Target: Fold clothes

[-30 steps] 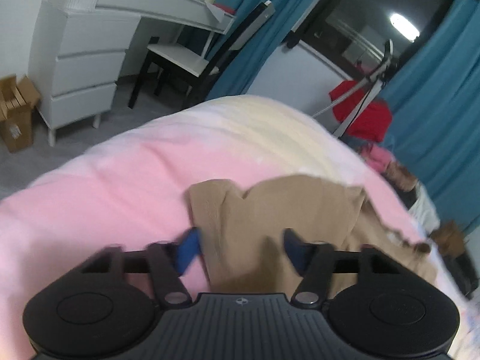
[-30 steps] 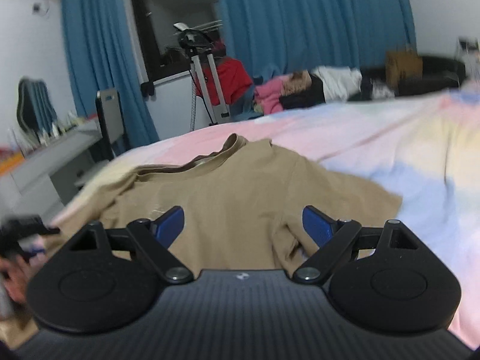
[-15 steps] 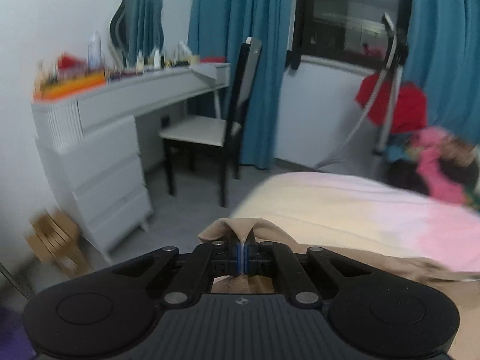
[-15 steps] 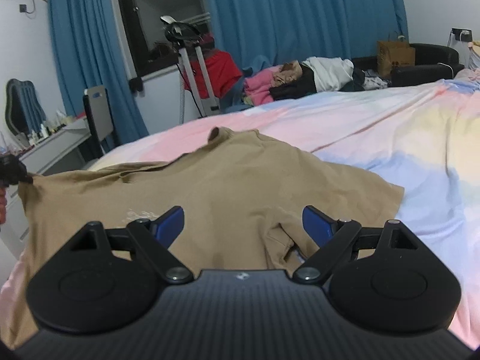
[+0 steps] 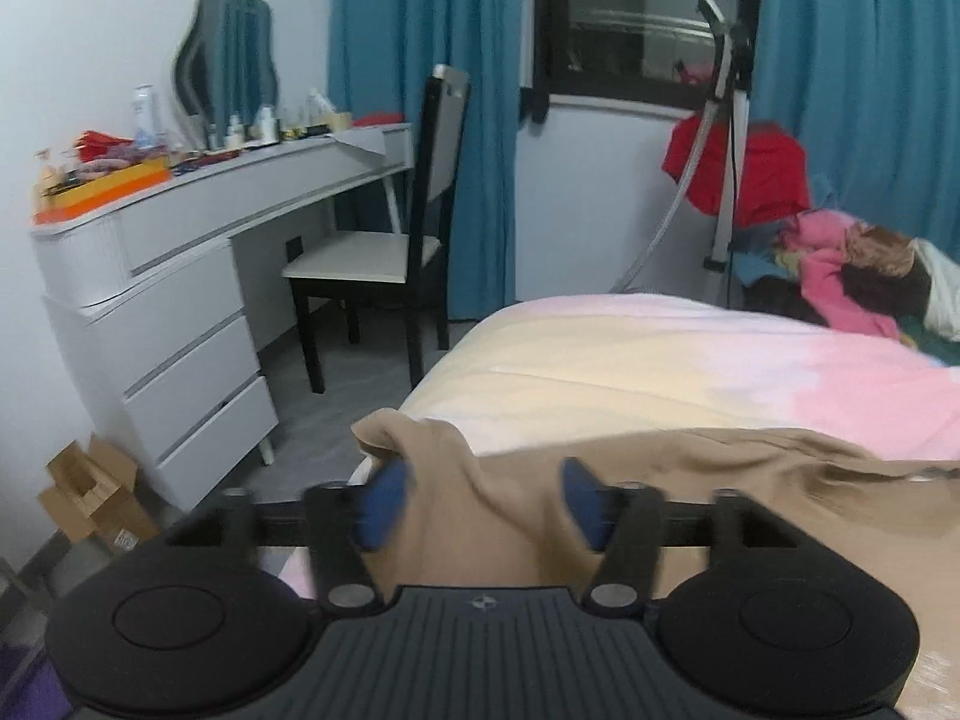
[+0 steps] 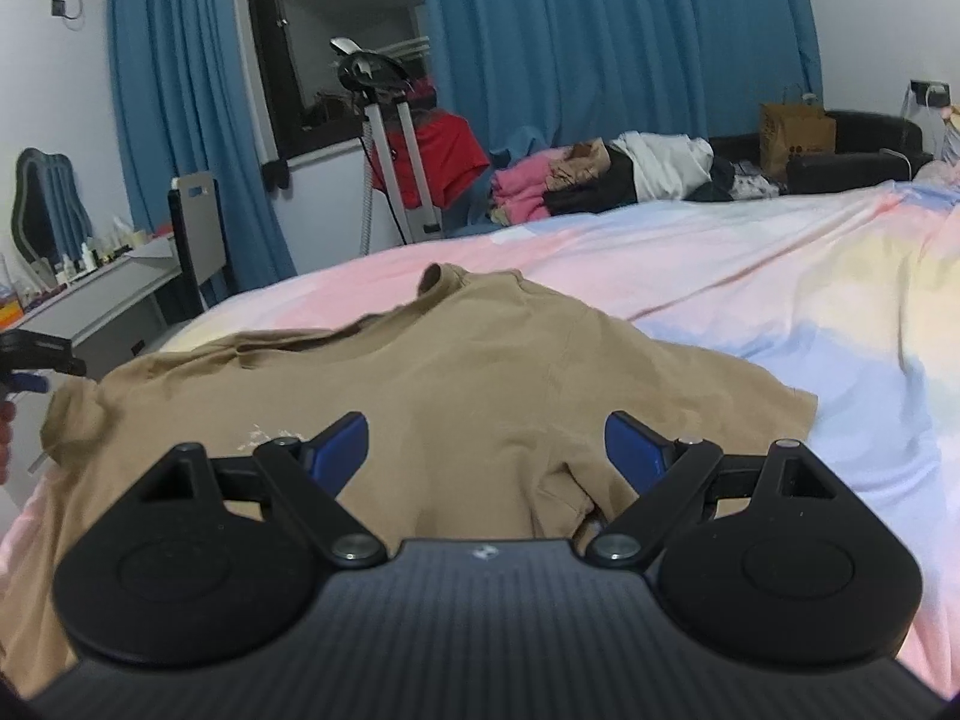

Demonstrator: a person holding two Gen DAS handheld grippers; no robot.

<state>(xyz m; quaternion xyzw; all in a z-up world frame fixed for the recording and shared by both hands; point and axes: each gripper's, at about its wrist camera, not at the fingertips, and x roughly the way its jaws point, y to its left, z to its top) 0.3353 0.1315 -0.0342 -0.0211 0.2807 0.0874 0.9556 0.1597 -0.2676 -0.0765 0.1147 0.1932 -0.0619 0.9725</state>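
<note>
Partly blurred, opening left tool (image 5: 477, 501) above tan shirt (image 5: 660, 510).

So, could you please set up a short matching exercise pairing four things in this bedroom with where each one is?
Things:
1. tan T-shirt
2. paper bag
3. red garment
4. orange tray

Places:
a. on the white dresser top
b. spread on the pastel bed cover
c. hanging on the metal stand by the window
d. on the black sofa at the far wall

Pairs: 1-b, 2-d, 3-c, 4-a
</note>
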